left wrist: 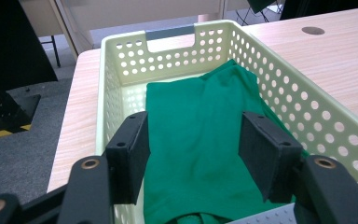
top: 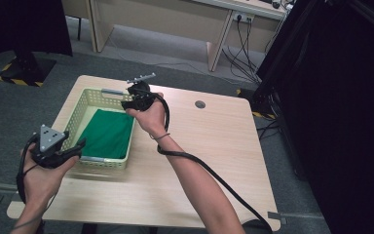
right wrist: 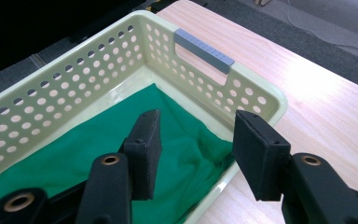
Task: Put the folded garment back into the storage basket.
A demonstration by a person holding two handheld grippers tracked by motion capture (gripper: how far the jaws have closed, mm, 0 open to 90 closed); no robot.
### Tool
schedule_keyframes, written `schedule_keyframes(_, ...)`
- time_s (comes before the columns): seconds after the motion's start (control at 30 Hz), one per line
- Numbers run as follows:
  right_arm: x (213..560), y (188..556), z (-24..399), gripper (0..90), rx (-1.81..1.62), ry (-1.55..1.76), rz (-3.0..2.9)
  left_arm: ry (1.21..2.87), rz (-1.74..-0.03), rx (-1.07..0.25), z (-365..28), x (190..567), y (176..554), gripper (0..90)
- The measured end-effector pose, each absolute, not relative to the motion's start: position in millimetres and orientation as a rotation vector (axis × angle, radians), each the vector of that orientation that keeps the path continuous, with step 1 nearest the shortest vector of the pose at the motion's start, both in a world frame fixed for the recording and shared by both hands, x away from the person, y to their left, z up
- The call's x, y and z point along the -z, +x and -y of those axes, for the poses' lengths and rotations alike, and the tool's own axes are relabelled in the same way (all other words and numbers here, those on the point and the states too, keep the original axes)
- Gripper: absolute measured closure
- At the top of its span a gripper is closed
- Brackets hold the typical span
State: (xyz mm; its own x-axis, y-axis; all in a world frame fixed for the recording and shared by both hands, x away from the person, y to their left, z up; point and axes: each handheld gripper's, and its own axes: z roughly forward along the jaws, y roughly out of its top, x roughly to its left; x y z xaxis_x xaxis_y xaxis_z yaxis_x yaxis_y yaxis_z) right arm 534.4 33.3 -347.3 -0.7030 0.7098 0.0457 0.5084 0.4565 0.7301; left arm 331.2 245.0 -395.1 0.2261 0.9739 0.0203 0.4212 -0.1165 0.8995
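Note:
A pale perforated basket (top: 79, 106) stands on the left half of the wooden table, with a folded green cloth (top: 107, 134) lying flat inside it. My left gripper (top: 79, 146) hovers at the basket's near left end. In the left gripper view its jaws (left wrist: 193, 122) stand open above the green cloth (left wrist: 196, 88), nothing pressed between the pads. My right gripper (top: 126, 103) is at the basket's far right corner. Its jaws (right wrist: 196, 119) are open over the cloth (right wrist: 74, 149) and the basket rim (right wrist: 272, 95), gripping nothing.
The table (top: 214, 141) stretches bare to the right of the basket, with a round cable hole (top: 200, 104) near its far edge. Grey handles (right wrist: 204, 50) cap the basket's short ends. A black curtain (top: 341, 97) borders the right; a desk and floor cables lie beyond.

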Motion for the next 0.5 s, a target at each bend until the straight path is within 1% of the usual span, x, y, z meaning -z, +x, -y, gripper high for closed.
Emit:
schedule_keyframes(0.1,347.6,532.6,-30.7,51.1,-1.089,1.040,-2.443,1.672,-1.321,-0.829,-242.4,394.7,331.7,41.8)
schedule_keyframes(0.23,347.9,530.2,-26.6,49.9,-1.093,1.027,-2.441,1.687,-1.298,-0.859,-242.6,392.4,334.4,40.1)
schedule_keyframes(0.5,349.0,526.7,-16.1,47.2,-1.101,1.020,-2.430,1.696,-1.280,-0.867,-239.2,390.4,340.5,36.3)
